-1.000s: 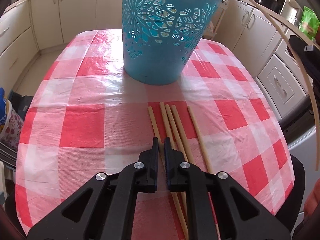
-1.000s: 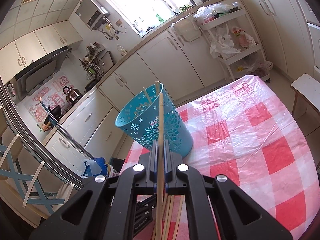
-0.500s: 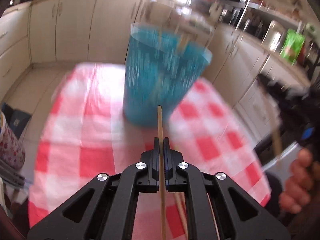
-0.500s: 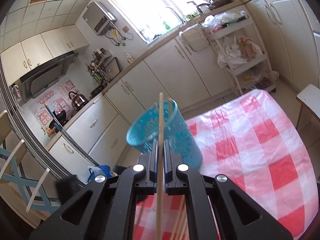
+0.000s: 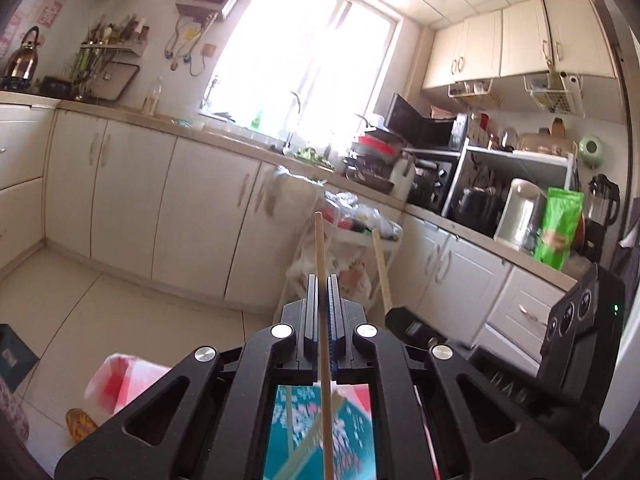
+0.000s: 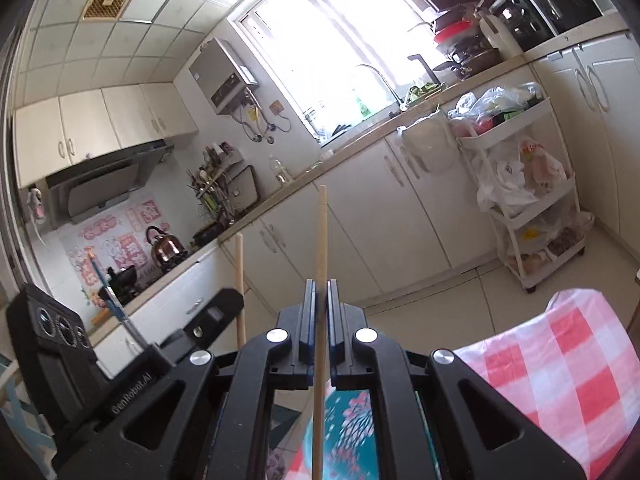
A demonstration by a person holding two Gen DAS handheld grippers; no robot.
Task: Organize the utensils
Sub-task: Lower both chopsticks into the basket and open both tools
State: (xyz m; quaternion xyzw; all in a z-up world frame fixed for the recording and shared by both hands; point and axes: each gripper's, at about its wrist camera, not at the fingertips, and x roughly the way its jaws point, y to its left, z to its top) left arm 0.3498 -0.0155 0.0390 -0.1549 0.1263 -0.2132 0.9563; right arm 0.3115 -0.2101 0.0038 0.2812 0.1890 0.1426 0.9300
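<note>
Both grippers, L (image 5: pixel 321 280) and R (image 6: pixel 321 284), each clamp a chopstick (image 5: pixel 323 336) upright, sticks (image 6: pixel 319 320) pointing frame-up, w/ teal basket (image 5: pixel 320 432) at bottom centre, below the jaws, L seemingly nearer.

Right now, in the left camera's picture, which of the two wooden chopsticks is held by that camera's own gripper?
The upright wooden chopstick at centre, clamped in the left hand-held gripper; the slanted chopstick beside it belongs to the right hand-held gripper.

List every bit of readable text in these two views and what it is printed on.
"GenRobot.AI": white lettering on the black arm of the left tongs, seen from the right wrist.
Pink wall stickers by the kettle: characters too blurred to read.
Green bag on the counter: print too small to read.
</note>
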